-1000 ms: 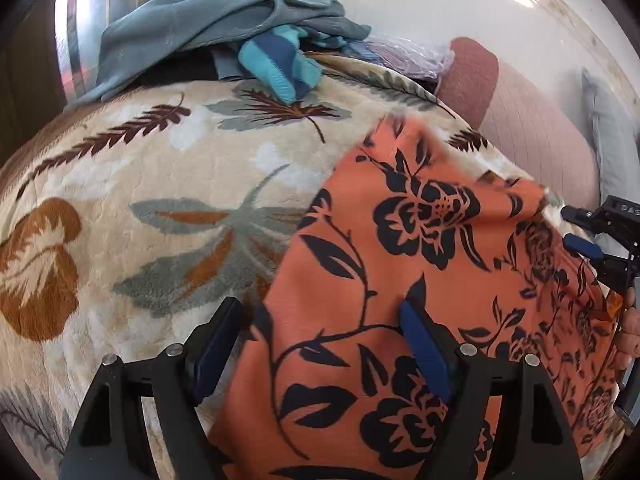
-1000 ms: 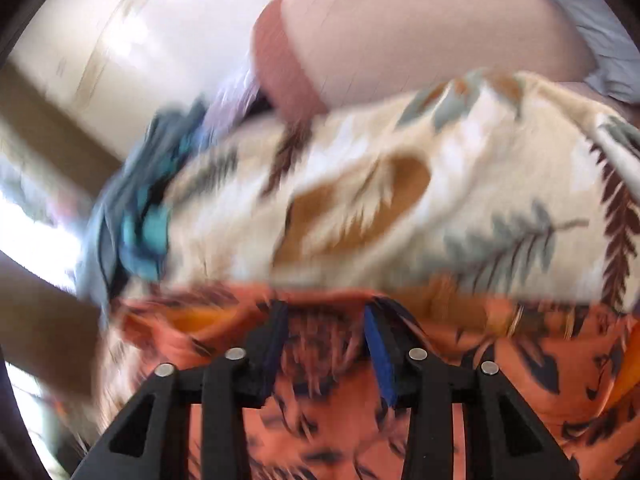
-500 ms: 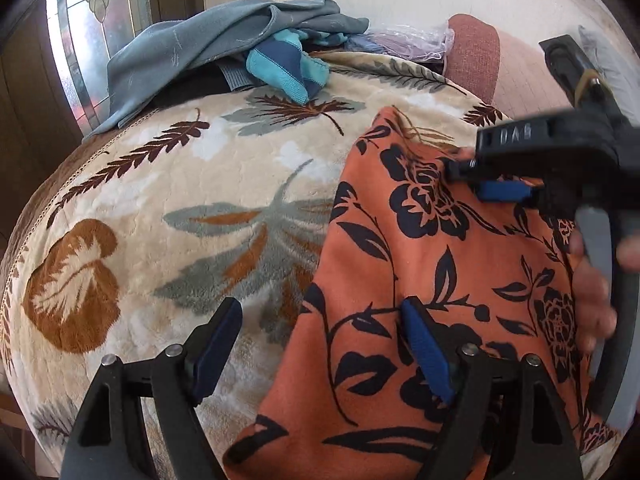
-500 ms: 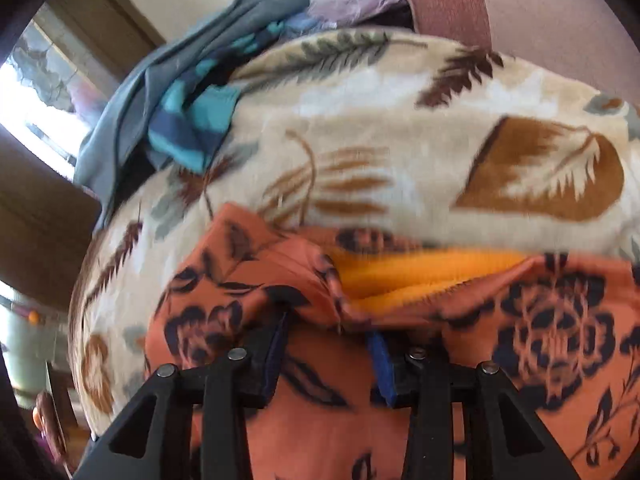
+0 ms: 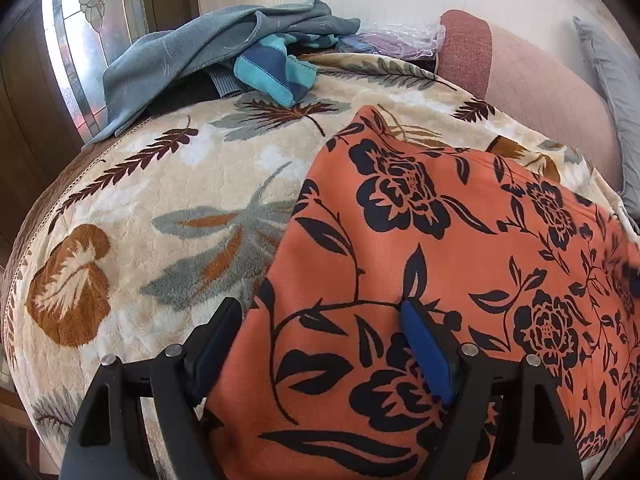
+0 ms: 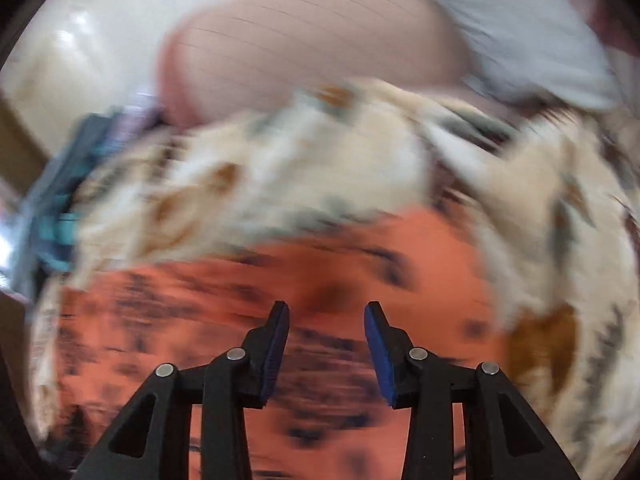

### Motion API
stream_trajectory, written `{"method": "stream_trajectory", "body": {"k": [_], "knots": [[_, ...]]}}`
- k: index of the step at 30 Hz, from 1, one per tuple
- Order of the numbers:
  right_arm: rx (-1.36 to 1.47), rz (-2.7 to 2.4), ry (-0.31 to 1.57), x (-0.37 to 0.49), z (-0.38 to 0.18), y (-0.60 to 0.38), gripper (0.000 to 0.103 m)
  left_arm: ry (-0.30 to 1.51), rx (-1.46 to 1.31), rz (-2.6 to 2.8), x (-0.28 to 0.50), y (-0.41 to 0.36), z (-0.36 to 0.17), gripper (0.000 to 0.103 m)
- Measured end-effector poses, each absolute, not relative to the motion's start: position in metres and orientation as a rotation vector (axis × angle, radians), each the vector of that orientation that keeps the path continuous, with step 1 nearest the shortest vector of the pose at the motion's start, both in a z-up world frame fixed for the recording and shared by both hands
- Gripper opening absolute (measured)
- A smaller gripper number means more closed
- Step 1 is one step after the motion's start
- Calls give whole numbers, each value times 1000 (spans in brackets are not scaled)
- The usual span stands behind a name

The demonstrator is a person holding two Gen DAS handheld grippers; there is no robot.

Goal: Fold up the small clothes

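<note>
An orange garment with a black flower print lies folded flat on a cream leaf-patterned blanket. My left gripper is open, its jaws straddling the garment's near left edge, right finger resting on the cloth. My right gripper is open and empty, hovering over the same garment; that view is blurred by motion. The blanket also shows in the right wrist view.
A heap of grey-blue and teal clothes lies at the blanket's far edge, with a clear plastic bag beside it. A pink cushion and a grey pillow stand at the back right. A window is at the left.
My right gripper has let go of the garment's folded edge, opened and swung away to the right, out of the left wrist view. The garment now lies flatter. My left gripper stayed put.
</note>
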State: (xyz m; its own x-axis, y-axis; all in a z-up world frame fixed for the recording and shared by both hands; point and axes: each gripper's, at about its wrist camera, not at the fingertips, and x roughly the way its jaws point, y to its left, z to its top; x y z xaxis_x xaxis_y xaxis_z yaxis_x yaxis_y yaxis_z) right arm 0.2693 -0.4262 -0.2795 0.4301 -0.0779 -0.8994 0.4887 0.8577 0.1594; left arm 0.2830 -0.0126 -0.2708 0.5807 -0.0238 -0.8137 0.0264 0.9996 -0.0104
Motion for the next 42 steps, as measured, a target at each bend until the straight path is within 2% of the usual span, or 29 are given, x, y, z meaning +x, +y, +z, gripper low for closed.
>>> {"method": "stream_trajectory", "body": {"k": [1, 4, 5, 10, 16, 27, 33, 36, 42], "knots": [[492, -395, 1104, 260, -295, -447, 32, 953, -2, -29, 283, -11, -271, 82], [637, -407, 1020, 237, -287, -464, 31, 935, -8, -29, 281, -10, -268, 82], [607, -396, 1007, 236, -279, -455, 34, 918, 8, -25, 280, -12, -265, 82], [437, -161, 895, 221, -242, -369, 35, 894, 25, -43, 276, -21, -259, 82], [367, -48, 1055, 187, -289, -305, 35, 868, 98, -39, 269, -32, -258, 82], [312, -22, 865, 179, -259, -288, 34, 862, 108, -14, 271, -38, -258, 82], [311, 60, 999, 195, -290, -267, 35, 843, 113, -15, 267, -52, -254, 82], [278, 61, 984, 194, -281, -263, 36, 824, 121, -25, 263, -62, -249, 82], [419, 49, 935, 190, -272, -284, 36, 815, 114, -52, 257, -78, -241, 82]]}}
